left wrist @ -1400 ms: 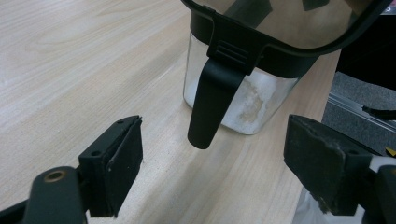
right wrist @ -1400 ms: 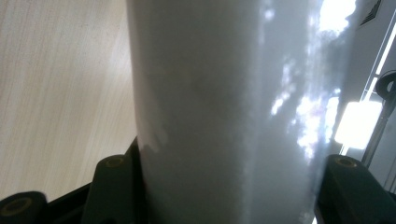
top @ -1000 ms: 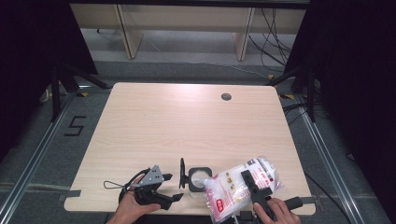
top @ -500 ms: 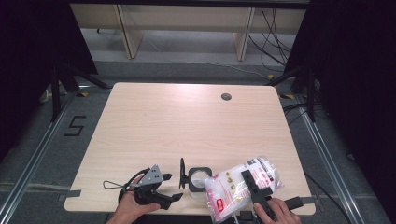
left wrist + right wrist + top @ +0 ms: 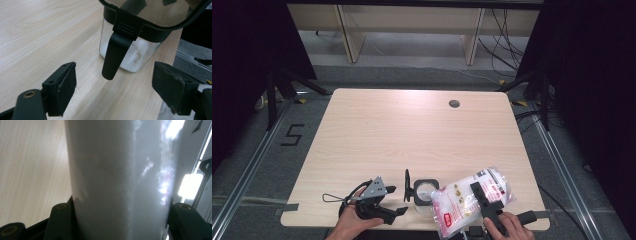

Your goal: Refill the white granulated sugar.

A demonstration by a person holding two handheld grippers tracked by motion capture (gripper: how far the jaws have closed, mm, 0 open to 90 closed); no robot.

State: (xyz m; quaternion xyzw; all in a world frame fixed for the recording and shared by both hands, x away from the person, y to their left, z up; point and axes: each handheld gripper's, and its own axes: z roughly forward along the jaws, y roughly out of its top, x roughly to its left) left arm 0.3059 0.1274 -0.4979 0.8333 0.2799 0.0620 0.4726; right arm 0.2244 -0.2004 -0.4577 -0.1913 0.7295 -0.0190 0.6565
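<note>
A clear jar with white powder at its bottom stands near the table's front edge, its black lid flipped up on the left. In the left gripper view the jar is just ahead, and the lid's latch tab hangs down between my jaws. My left gripper is open left of the jar, touching nothing. A plastic bag of white powder with a red label lies tilted, its mouth over the jar. My right gripper is shut on that bag, which bulges between the jaws.
The light wooden table has a round cable hole at the back right. Both hands work right at the front edge. Shelving legs and cables lie on the floor beyond the table.
</note>
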